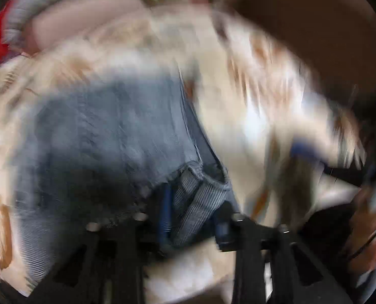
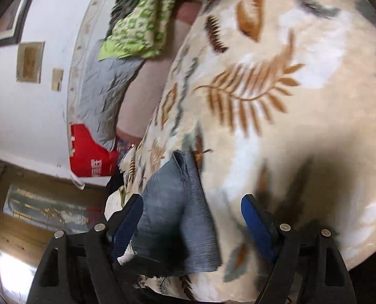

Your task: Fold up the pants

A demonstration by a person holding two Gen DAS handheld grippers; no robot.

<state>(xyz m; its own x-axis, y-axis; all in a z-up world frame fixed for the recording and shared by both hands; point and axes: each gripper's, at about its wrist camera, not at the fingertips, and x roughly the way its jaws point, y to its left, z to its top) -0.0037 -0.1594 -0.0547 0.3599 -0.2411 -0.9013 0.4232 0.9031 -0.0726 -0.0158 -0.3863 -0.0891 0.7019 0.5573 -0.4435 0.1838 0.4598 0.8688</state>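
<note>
Blue denim pants lie on a cream blanket with brown leaf prints. In the blurred left wrist view my left gripper points down at them. A bunched hem of the denim fills the gap between its blue pads and stays sharp while the rest smears, so it is shut on the pants. In the right wrist view a folded part of the pants lies between the wide-open fingers of my right gripper. The cloth rests against the left pad and stands clear of the right one.
The blanket covers a bed. Beyond it lie a green patterned quilt, a grey quilt and a red bag against a white wall. A wooden door stands at the lower left.
</note>
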